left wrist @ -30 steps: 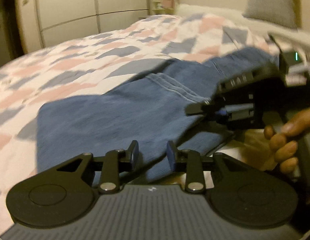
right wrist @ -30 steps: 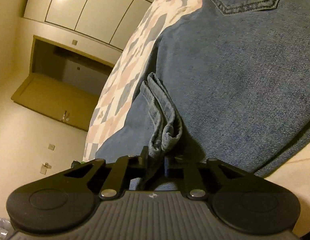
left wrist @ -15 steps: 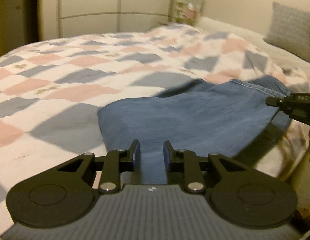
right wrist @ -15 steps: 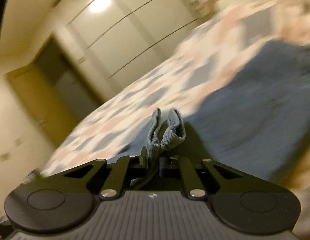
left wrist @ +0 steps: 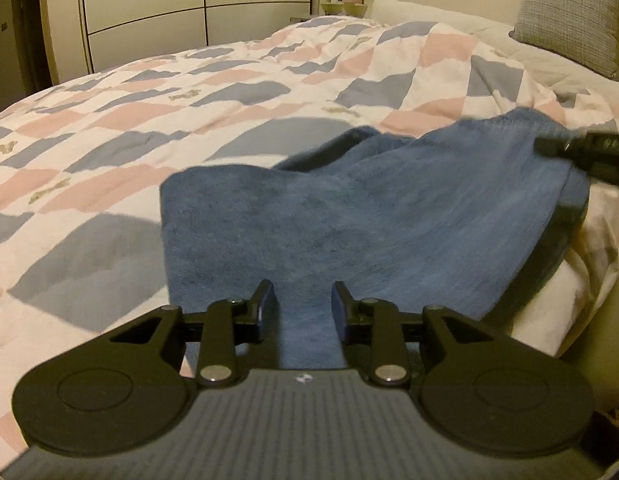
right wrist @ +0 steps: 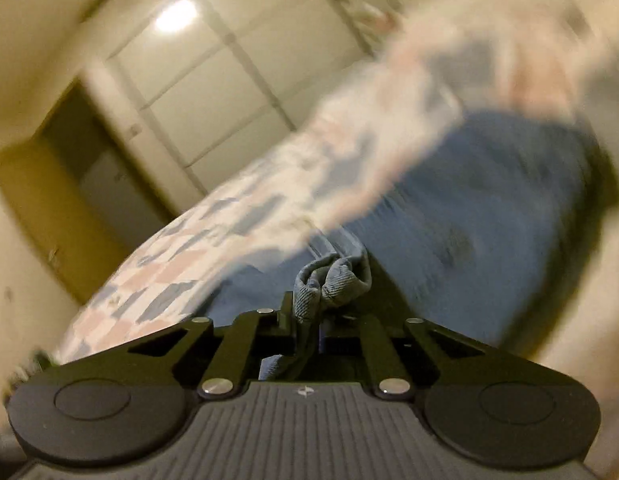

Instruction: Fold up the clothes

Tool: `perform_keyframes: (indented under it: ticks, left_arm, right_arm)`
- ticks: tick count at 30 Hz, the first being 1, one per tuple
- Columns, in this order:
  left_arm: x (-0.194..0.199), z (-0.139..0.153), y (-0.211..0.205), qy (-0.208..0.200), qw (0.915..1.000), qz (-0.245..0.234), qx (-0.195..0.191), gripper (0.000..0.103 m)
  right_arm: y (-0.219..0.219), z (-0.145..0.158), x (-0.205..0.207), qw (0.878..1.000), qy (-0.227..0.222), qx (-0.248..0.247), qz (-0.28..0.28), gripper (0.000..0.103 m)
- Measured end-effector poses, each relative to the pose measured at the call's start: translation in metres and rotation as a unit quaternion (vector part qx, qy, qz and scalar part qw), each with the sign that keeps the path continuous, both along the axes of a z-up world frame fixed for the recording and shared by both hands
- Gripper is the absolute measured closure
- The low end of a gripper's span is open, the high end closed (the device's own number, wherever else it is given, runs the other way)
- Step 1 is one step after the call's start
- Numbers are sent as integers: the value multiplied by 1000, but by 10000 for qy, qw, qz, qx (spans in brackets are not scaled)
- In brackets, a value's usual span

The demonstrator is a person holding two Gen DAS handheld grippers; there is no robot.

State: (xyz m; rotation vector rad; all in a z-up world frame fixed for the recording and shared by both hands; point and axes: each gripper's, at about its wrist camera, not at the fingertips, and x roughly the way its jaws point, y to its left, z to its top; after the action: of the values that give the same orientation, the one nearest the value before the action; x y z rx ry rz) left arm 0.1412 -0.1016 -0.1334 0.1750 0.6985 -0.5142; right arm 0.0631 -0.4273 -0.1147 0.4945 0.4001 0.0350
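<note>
In the left wrist view our left gripper (left wrist: 303,304) is opening with its jaws apart over the jeans (left wrist: 369,216) on the quilt (left wrist: 189,92), while in the right wrist view our right gripper (right wrist: 307,316) is clamped on 1 bunched denim hem (right wrist: 329,284), which we should carry across taut and level.

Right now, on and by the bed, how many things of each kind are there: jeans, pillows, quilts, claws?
Jeans: 1
Pillow: 1
Quilt: 1
Claws: 2, left claw and right claw
Total: 5
</note>
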Motion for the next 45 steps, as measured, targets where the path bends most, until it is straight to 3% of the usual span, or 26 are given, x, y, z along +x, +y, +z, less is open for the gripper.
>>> perform_keyframes:
  ticks: [2,6,10,15,18,23,26,33,36,38,39,41,44,45]
  left_arm:
    - [4,1,-10,-7,9999,-110,27,75]
    - [10,-1,-33,10,9990,-388,201,75]
    - [17,-14,-43,162,9984,-398,355,75]
    - [21,-13,-47,180,9985,-367,353,75]
    - [21,-15,-51,190,9986,-390,289,76]
    - [20,-19,-61,129,9980,-469,399,75]
    - [21,-17,-57,108,9982,-491,332,75]
    - [22,-24,-58,79,9984,-426,352,75]
    - [17,-17,-51,27,9989,-332,315,75]
    - [13,-15,-43,44,9993,-262,251,75]
    - [11,-16,-39,71,9995,-229,211,75]
    - [8,-20,-36,101,9994,-192,262,74]
    - [3,-23,-39,7,9986,-160,498,73]
    - [0,-20,-40,-36,9984,-125,541,73]
  right_arm:
    - [-12,16,-5,9991,-255,-239,-222,95]
    - [-61,10,-11,9957,-7,-150,-913,94]
    - [-81,-28,-6,9919,424,253,-1170,94]
    - [-83,-12,-11,9930,-70,140,-1168,94]
    - [-81,3,-15,9916,-420,-247,-1196,95]
    - [-100,-25,-6,9881,131,-6,-1531,96]
    - [-94,-12,-12,9852,-180,-199,-1690,96]
    - [-113,-36,-9,9823,369,-13,-1837,98]
    - [-116,-22,-13,9814,325,105,-1890,85]
    - [-108,-9,-23,9753,147,-202,-2193,63]
    - [-104,-5,-28,9722,53,-345,-2317,59]
    - [-99,-3,-34,9705,-68,-512,-2354,59]
    - [-105,-25,-11,9743,724,-519,-2070,57]
    - [-104,-24,-13,9733,721,-506,-2122,58]
